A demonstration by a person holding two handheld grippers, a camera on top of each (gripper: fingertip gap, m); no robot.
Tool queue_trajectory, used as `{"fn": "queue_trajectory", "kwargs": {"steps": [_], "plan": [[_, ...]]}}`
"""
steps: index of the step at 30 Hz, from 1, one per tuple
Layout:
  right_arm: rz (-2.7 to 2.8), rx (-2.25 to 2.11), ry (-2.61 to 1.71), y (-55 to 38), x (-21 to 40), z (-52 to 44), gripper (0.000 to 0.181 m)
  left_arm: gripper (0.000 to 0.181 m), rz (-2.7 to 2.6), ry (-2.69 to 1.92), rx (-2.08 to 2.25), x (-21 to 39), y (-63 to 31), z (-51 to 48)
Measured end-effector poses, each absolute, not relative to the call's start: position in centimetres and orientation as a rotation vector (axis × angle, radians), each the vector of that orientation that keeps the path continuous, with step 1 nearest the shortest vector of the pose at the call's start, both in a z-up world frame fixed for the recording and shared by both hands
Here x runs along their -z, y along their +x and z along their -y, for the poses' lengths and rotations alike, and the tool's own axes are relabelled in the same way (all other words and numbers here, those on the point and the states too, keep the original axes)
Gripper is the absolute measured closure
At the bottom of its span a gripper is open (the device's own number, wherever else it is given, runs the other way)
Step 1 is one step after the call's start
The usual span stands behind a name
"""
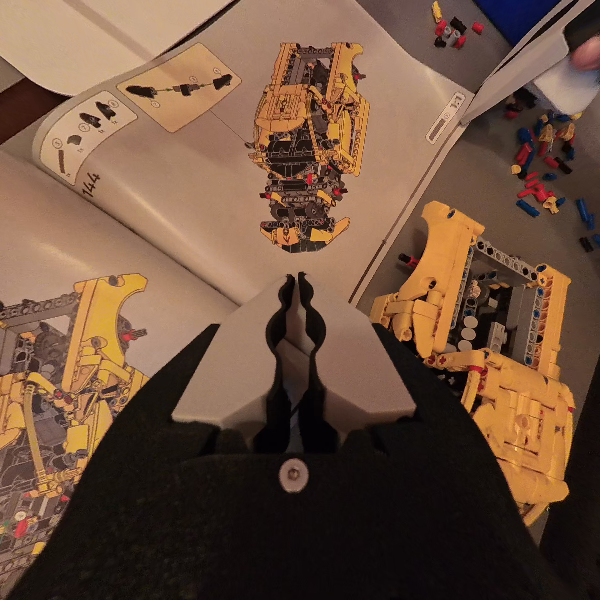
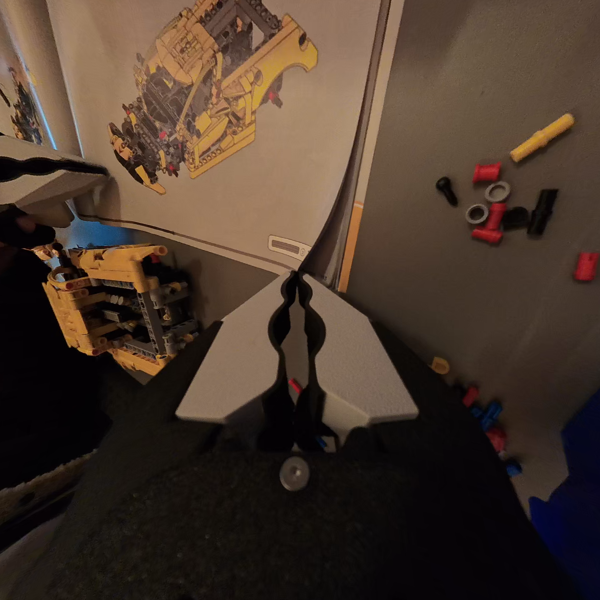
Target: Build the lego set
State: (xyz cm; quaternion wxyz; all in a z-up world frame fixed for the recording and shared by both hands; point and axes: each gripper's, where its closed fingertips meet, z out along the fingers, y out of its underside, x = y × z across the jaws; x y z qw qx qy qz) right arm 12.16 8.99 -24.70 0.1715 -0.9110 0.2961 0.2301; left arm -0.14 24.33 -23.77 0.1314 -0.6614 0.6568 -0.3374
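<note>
Item: left gripper [image 1: 296,276], fingers pressed together on nothing, poised over open instruction booklet [image 1: 201,181], likely for consulting the step. Item: right gripper [image 2: 296,276], closed at the booklet's corner, possibly pinching the page edge; cannot tell. Item: yellow model [image 1: 480,363], part-built, on grey table [image 1: 454,181] beside the booklet. Item: loose pieces [image 2: 500,207], scattered within reach

A grey table top [image 1: 454,181] carries everything. The open instruction booklet [image 1: 201,181] lies flat on it and covers most of the left part. Just beside the booklet's right edge rests the half-built yellow model [image 1: 487,367]. Beyond the model, farther from the booklet, a loose scatter of red, blue and yellow pieces [image 1: 545,162] is spread out, and a smaller cluster of red, black and grey pieces [image 2: 500,204] sits apart near the booklet's far corner.
</note>
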Motion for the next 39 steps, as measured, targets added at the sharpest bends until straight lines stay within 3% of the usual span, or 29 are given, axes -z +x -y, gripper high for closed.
{"fn": "queue_trajectory", "kwargs": {"steps": [9, 15, 20, 25, 29, 32, 34, 38, 39], "plan": [[-0.526, -0.465, -2.656, 10.1, 21.1, -11.5, 0.181, 0.171, -1.838, -1.986, 1.198, 22.6, 0.2, -23.8], [0.085, -0.086, -2.742, 5.1, 17.8, -15.4, 0.181, 0.160, -1.762, -2.039, 1.396, 21.7, 0.6, -23.2], [0.436, 0.052, -2.637, 0.8, 16.8, -18.6, 0.181, 0.148, -1.372, -1.953, 2.042, 14.5, 1.6, -23.2], [0.570, 0.032, -2.610, -1.3, 17.1, -19.3, 0.181, 0.132, -1.339, -1.961, 2.108, 14.3, 1.5, -23.1], [0.620, 0.030, -2.622, -1.9, 17.7, -19.2, 0.181, 0.134, -1.322, -1.933, 2.154, 13.7, 1.5, -22.8], [0.600, -0.072, -2.579, -2.4, 17.4, -19.3, 0.181, 0.177, -1.287, -1.935, 2.192, 13.8, 1.4, -23.1], [0.566, -0.147, -2.536, -2.5, 17.1, -19.4, 0.181, 0.181, -1.267, -1.957, 2.178, 14.2, 1.4, -23.5], [0.376, -0.379, -2.328, -2.1, 15.0, -20.3, 0.129, 0.181, -1.295, -1.920, 2.157, 14.4, 1.3, -23.7], [0.279, -0.360, -2.275, -0.7, 14.6, -20.8, 0.107, 0.181, -1.295, -1.907, 2.176, 14.2, 1.3, -23.5]]}}
